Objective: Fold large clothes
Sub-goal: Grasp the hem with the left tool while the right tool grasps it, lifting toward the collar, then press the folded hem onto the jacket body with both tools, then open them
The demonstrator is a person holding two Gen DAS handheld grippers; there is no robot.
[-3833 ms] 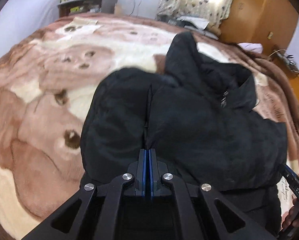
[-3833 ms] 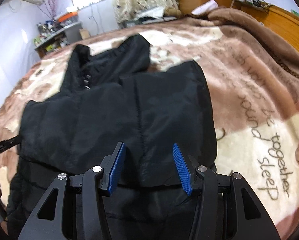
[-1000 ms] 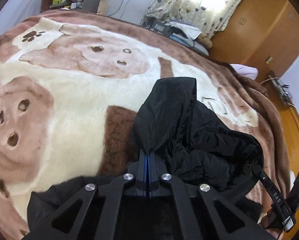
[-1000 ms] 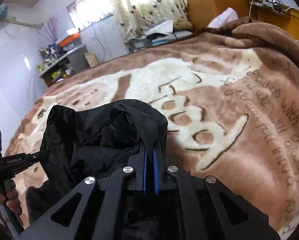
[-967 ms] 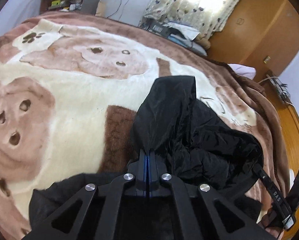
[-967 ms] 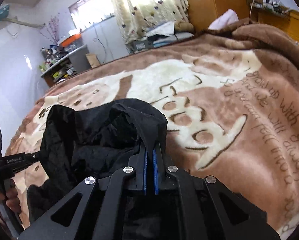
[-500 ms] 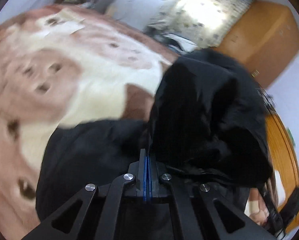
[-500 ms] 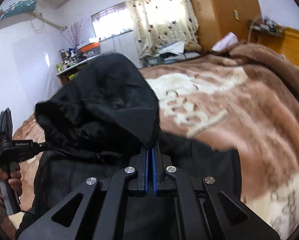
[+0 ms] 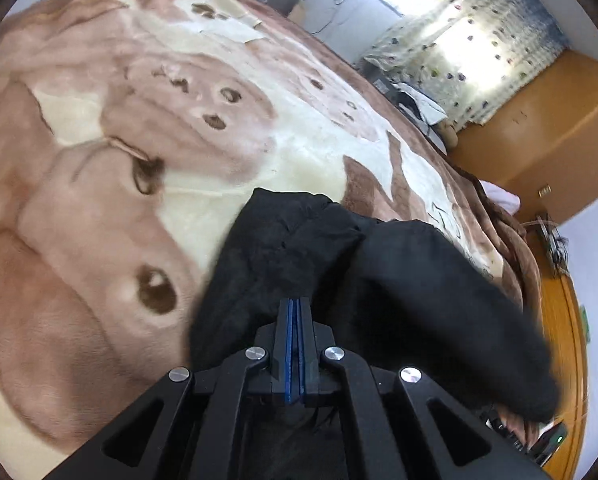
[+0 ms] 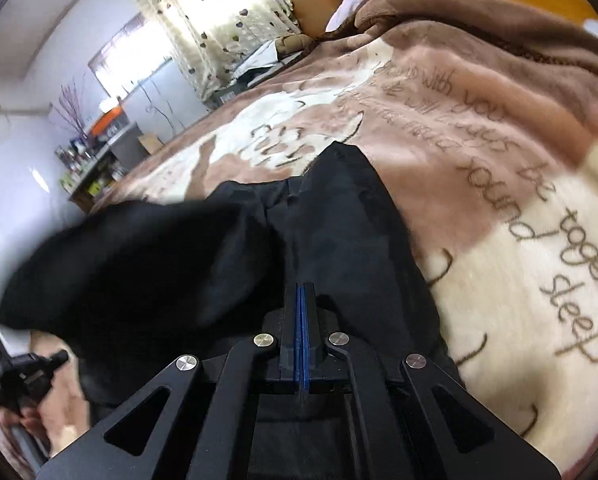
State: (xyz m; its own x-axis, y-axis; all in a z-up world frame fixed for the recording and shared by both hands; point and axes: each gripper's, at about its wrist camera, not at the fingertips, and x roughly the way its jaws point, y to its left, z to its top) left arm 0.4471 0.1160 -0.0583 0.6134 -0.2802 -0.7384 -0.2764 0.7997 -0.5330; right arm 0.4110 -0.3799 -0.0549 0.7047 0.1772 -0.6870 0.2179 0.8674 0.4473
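A black padded jacket (image 9: pixel 283 248) lies on the brown-and-cream blanket (image 9: pixel 99 184), doubled over itself. My left gripper (image 9: pixel 297 302) is shut on a pinch of the jacket's fabric, its blue pads pressed together. From the tips a raised, blurred fold runs off to the right. In the right wrist view the jacket (image 10: pixel 339 216) spreads ahead, and my right gripper (image 10: pixel 303 286) is shut on its fabric too, a raised fold sweeping left. The hand (image 10: pixel 31 416) holding the left gripper shows at the lower left. The jacket's underside is hidden.
The lettered blanket (image 10: pixel 519 208) covers the whole bed. A wooden wardrobe (image 9: pixel 539 128) and patterned curtains (image 9: pixel 479 40) stand beyond the far side. A cluttered shelf (image 10: pixel 99 156) is at the far left. The wooden bed frame (image 9: pixel 567 320) runs along the right.
Both grippers lifted the jacket's far end high, then swung it back toward me and lower, over the rest of the jacket. Both views have tilted.
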